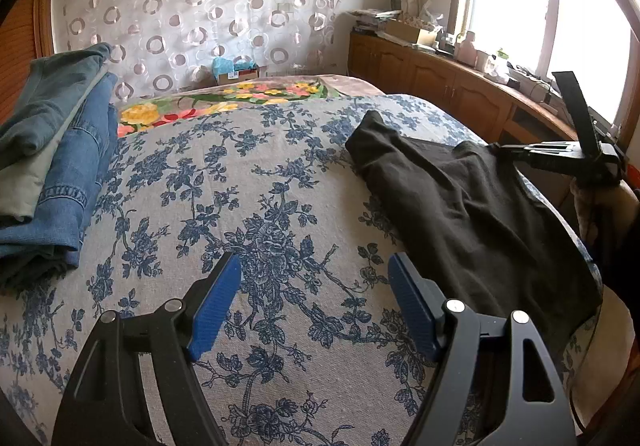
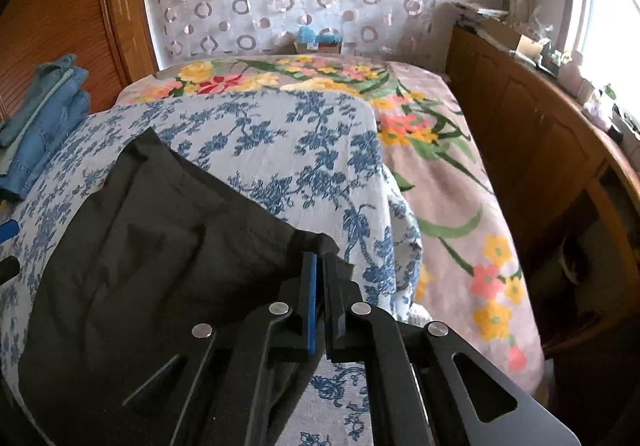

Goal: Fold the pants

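Black pants lie spread on the right part of the blue-flowered bed cover. My right gripper is shut on the pants, pinching a corner of the cloth at their far right edge. From the left wrist view this right gripper holds that edge slightly raised off the bed. My left gripper hovers open over bare bed cover, just left of the pants, with nothing between its blue pads.
A stack of folded jeans sits at the left edge of the bed, also seen as the jeans stack. A bright flowered blanket covers the bed's right side. Wooden cabinets with clutter run along the window wall.
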